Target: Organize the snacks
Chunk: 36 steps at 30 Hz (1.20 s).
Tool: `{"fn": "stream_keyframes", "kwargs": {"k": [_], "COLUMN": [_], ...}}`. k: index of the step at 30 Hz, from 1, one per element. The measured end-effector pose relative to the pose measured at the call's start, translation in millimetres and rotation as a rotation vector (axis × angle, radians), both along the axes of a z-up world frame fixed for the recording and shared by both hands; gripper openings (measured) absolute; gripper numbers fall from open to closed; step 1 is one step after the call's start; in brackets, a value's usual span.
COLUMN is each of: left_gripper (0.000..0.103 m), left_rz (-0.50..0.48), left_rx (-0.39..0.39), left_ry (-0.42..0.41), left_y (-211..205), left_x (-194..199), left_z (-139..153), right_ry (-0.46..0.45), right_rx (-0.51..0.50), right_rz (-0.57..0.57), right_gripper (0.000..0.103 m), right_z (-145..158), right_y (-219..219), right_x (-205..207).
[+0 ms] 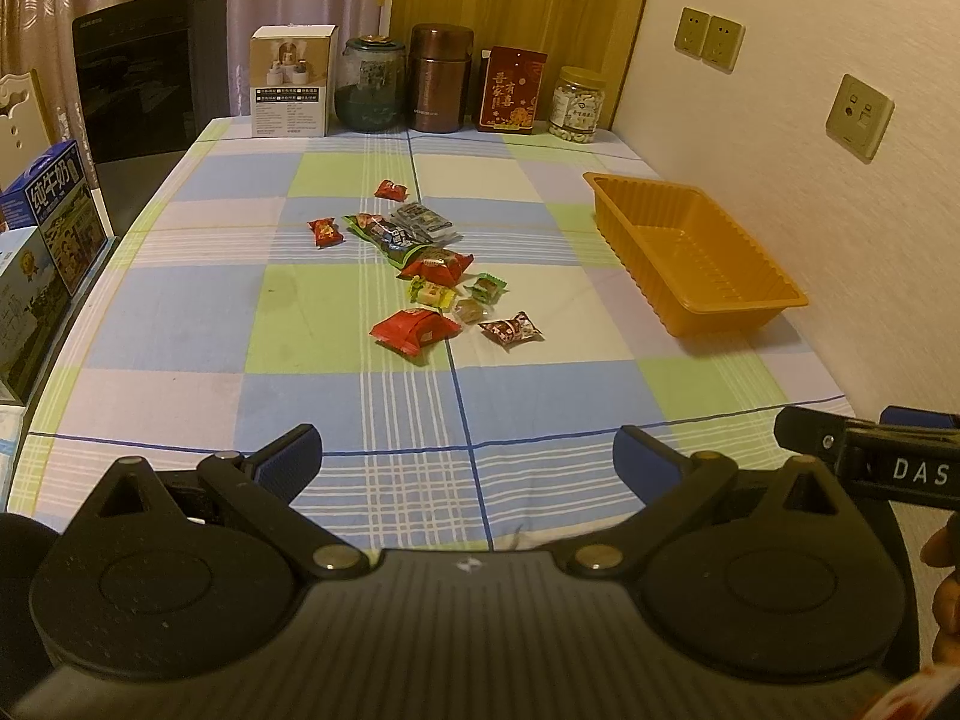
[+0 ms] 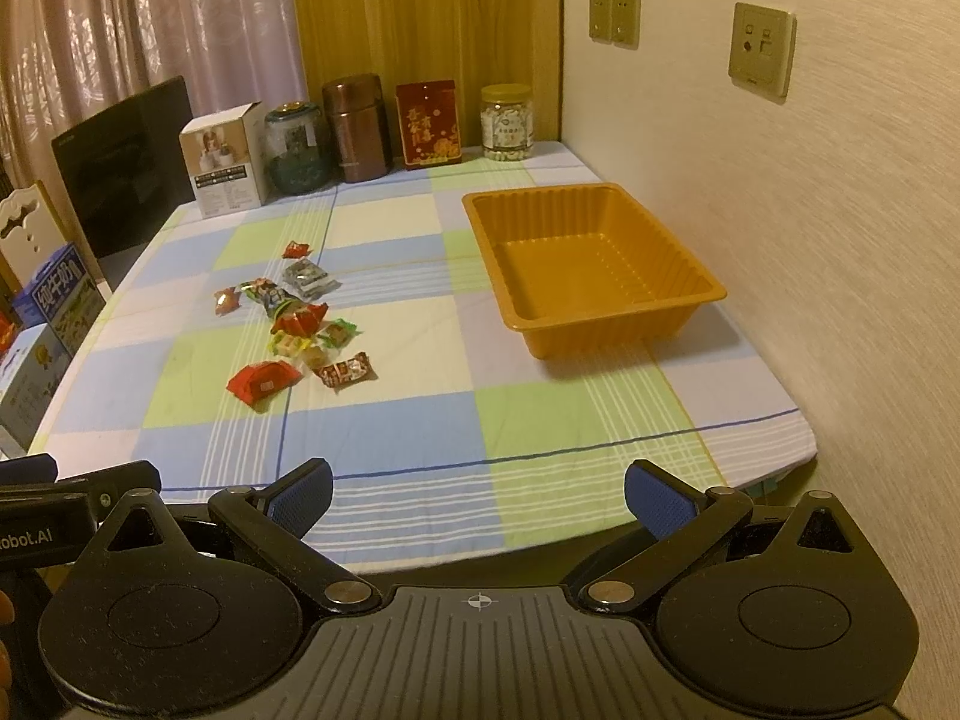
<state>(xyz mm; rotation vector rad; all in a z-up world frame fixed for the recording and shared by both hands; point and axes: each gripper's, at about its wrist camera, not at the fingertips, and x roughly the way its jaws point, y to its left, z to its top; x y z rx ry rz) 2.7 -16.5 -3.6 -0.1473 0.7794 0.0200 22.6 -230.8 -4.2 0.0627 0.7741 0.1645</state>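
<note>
Several wrapped snacks (image 1: pixel 420 264) (image 2: pixel 294 324) lie scattered mid-table on a checked cloth: red packets, green and brown candies, a grey sachet. The nearest is a large red packet (image 1: pixel 415 329) (image 2: pixel 264 381). An empty orange plastic tray (image 1: pixel 690 252) (image 2: pixel 588 267) sits to the right by the wall. My left gripper (image 1: pixel 468 456) hovers open over the table's near edge, well short of the snacks. My right gripper (image 2: pixel 477 498) is also open and empty near the front edge, with the tray ahead. The right gripper's body (image 1: pixel 870 456) shows at the left wrist view's right edge.
Along the back stand a white box (image 1: pixel 292 81), a glass jar (image 1: pixel 369 84), a brown canister (image 1: pixel 441 78), a red box (image 1: pixel 513 90) and a nut jar (image 1: pixel 576 103). Milk cartons (image 1: pixel 51 210) and a black panel (image 1: pixel 150 96) sit left. A wall with sockets runs right.
</note>
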Motion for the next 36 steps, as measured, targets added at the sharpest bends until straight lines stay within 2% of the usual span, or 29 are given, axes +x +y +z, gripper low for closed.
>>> {"fn": "stream_keyframes", "kwargs": {"k": [36], "left_gripper": [0.103], "left_rz": [0.002], "left_rx": [-0.001], "left_ry": [-0.003], "left_y": [0.7], "left_x": [4.1], "left_z": [1.7], "right_ry": [-0.021], "right_rx": [0.013], "right_rz": [-0.009], "right_gripper": [0.103], "right_z": [0.9], "right_y": [-1.4], "right_x": [6.3]}}
